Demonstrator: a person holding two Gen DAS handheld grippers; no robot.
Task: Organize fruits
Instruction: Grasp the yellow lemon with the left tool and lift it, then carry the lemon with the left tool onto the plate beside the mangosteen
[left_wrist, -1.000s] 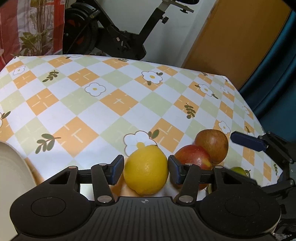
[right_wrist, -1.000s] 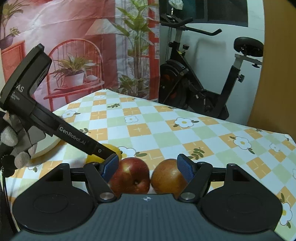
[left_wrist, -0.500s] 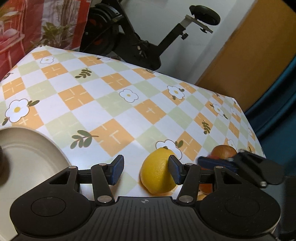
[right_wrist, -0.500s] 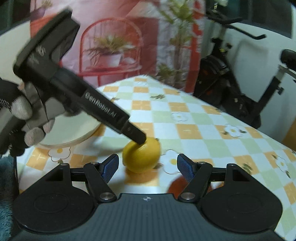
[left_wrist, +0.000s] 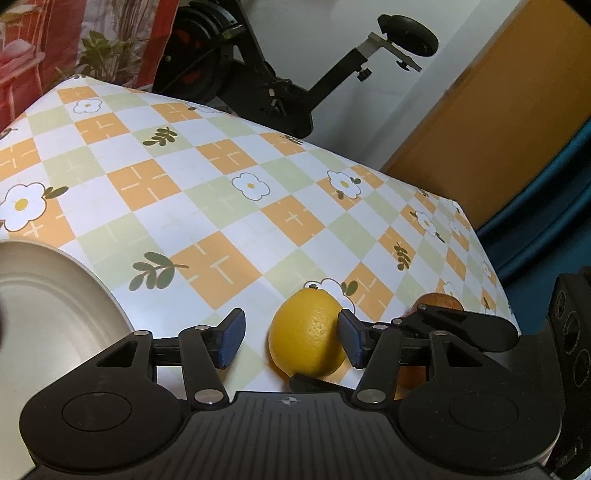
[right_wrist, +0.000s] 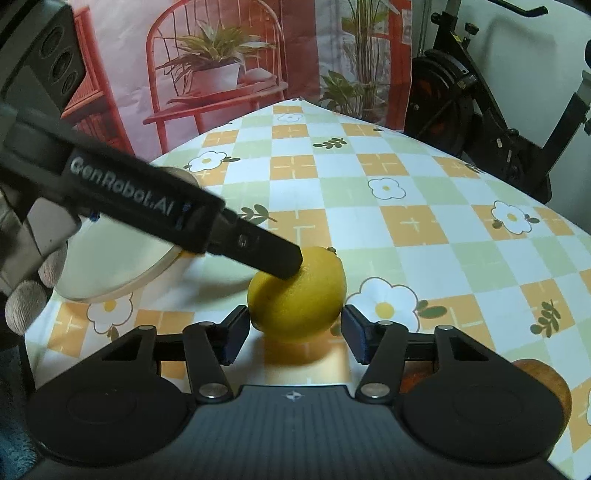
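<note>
Lemon (right_wrist: 297, 293) on the tablecloth between the right gripper's (right_wrist: 295, 334) just-narrowing, still-open fingers, left gripper's (left_wrist: 291, 341) open fingers alongside.

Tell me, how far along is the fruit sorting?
Nothing looks sorted yet: the plate shows no fruit where visible. In hand: the lemon on the tablecloth, between the right tongs, which have just been closing; one left tongs finger touches it. Left: lemon and apples by the table edge.

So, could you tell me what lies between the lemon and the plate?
In the left wrist view, only bare patterned tablecloth shows on the table between the lemon and the plate; the left gripper's finger hangs over it.
</note>
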